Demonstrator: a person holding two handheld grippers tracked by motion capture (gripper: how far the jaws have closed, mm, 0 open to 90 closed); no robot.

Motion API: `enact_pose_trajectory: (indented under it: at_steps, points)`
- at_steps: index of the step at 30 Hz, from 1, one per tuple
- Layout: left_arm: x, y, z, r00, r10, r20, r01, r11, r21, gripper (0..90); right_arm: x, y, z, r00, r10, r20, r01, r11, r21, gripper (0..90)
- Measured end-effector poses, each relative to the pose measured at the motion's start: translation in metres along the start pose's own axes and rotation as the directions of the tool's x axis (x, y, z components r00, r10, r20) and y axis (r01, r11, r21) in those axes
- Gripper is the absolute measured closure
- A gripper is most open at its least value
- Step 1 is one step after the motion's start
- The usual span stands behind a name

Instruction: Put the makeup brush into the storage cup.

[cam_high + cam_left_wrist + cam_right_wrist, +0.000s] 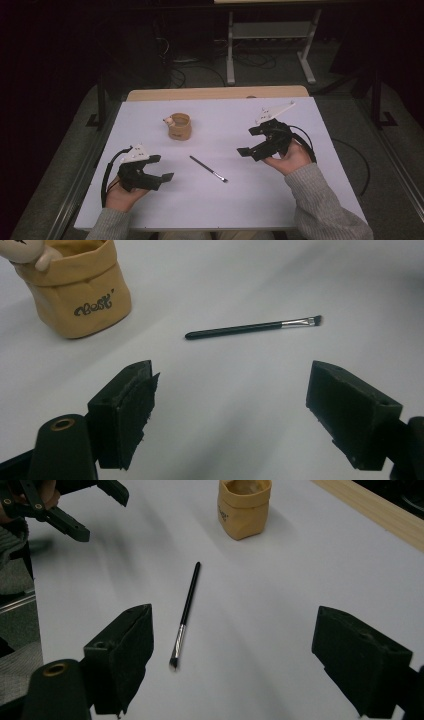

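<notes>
Lying flat on the white tabletop (210, 205) near its middle: a slim black makeup brush (208, 168), handle end pointing far-left, bristle end near-right, touching nothing else. Sitting between the two tools, well apart from both. Hovering at the near left: the left tool (164, 168), held in a hand (119, 196) coming in from the near edge, jaws spread wide and gripping nothing. Looking along those jaws in the left gripper view: the brush (252, 327) stretching crosswise beyond the open gap, silver ferrule and dark bristles to the right. Hovering at the right, a little farther back: the right tool (251, 140), cradled in the other hand (290, 159), a grey knit sleeve (320, 202) trailing to the near edge; jaws likewise gaping, holding nothing. Showing in the right gripper view: the brush (186, 614) running lengthwise just inside the left-hand jaw, bristles nearest the camera. Standing upright on the far-left part of the tabletop, beyond the brush's handle end and apart from it: a small tan pouch-like cup (180, 126), rim rolled over, dark lettering on its side (77, 287). Perching at its rim: possibly a little pale figure (168, 120), too small and cropped to make out properly. Edging the far side: a wooden strip (215, 93).
</notes>
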State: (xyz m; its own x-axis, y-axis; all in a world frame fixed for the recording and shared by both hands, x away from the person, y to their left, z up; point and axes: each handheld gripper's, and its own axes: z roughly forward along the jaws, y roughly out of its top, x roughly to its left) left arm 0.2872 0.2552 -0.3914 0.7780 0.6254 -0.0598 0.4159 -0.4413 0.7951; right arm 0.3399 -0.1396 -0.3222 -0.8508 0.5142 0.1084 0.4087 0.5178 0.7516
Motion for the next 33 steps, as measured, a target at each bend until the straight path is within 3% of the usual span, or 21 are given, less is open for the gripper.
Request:
enact_pose_trajectory:
  at_steps: [8, 15, 29, 33]
  points:
    - [0.0, 0.0, 0.0, 1.0, -0.004, 0.001, 0.004, 1.0, -0.004, 18.9, 0.003, 0.01, 0.007, 0.9998, -0.016, -0.014, 0.016, 1.0, 0.016, 17.5]
    - [0.0, 0.001, 0.0, 1.0, 0.003, 0.002, -0.003, 1.0, 0.0, 18.9, 0.003, 0.018, 0.023, 0.9993, -0.02, -0.031, 0.021, 0.999, 0.048, 17.7]
    - [0.001, 0.0, -0.001, 1.0, -0.002, -0.004, 0.002, 1.0, -0.007, 19.0, 0.016, 0.035, 0.061, 0.9959, -0.077, -0.046, 0.082, 0.989, 0.12, 20.1]
    - [0.001, 0.0, -0.002, 1.0, -0.004, -0.007, 0.004, 0.9999, -0.012, 19.0, 0.017, 0.036, 0.072, 0.9962, -0.081, -0.032, 0.085, 0.985, 0.152, 20.7]
